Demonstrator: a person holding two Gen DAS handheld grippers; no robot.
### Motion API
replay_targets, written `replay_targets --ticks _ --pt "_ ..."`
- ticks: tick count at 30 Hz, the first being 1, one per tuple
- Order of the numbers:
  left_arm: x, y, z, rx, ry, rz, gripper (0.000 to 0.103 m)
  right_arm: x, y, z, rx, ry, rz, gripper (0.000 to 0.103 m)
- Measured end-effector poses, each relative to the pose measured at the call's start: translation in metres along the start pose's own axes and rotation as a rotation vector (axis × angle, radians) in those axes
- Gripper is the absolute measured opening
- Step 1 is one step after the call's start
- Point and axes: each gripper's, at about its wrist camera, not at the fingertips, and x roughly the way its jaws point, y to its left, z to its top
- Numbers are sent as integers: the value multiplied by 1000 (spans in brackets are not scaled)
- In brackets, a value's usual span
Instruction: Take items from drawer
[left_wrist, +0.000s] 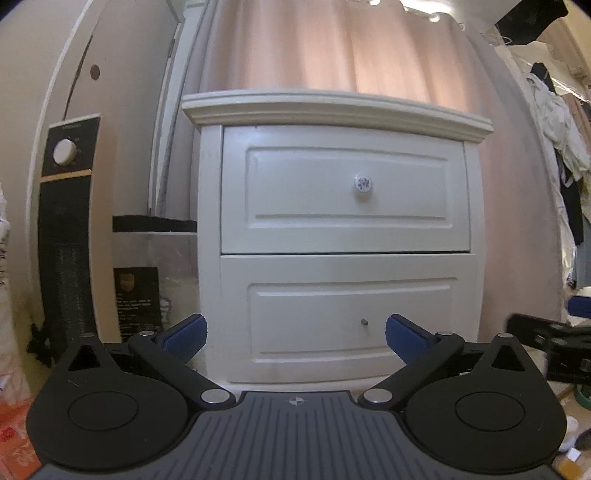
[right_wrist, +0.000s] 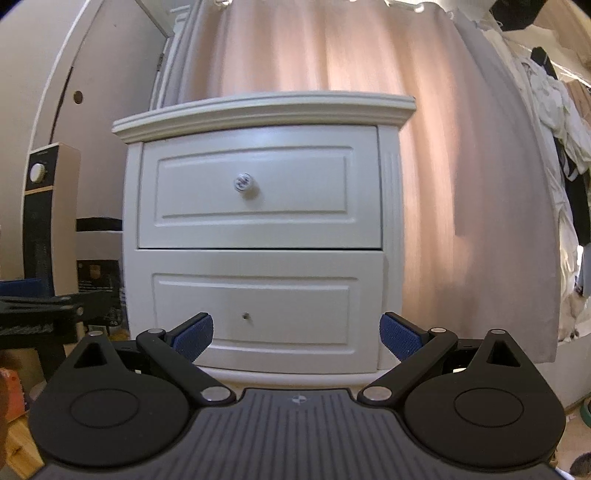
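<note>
A white two-drawer nightstand (left_wrist: 334, 110) (right_wrist: 266, 110) stands ahead of both grippers, both drawers shut. The top drawer (left_wrist: 343, 188) (right_wrist: 258, 190) carries a round flowered knob (left_wrist: 363, 183) (right_wrist: 243, 182). The bottom drawer (left_wrist: 347, 317) (right_wrist: 258, 306) has only a small bare stud (left_wrist: 364, 322) (right_wrist: 245, 316) where a knob would sit. My left gripper (left_wrist: 295, 334) is open, its blue pads level with the bottom drawer and short of it, holding nothing. My right gripper (right_wrist: 295, 334) is open too, at the same height, also apart from the drawer front. Drawer contents are hidden.
A pink curtain (left_wrist: 332, 48) (right_wrist: 461, 184) hangs behind the nightstand. A tall black-and-beige heater with a dial (left_wrist: 68, 221) (right_wrist: 46, 214) stands at the left, with boxes (left_wrist: 142, 295) beside it. Clothes (left_wrist: 561, 140) (right_wrist: 561, 129) hang at the right. The other gripper (left_wrist: 550, 339) (right_wrist: 40, 310) shows at each view's edge.
</note>
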Motion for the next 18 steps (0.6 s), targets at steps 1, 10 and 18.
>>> replay_targets --ticks 1,10,18 --pt "-8 -5 -9 0 -1 -3 103 -1 4 1 -6 -2 4 103" --pt "-34 -19 -49 -19 34 9 103 -16 24 4 -39 -25 22 103" --pt "-49 -40 -77 -23 18 11 103 -24 30 2 -64 -25 27 103"
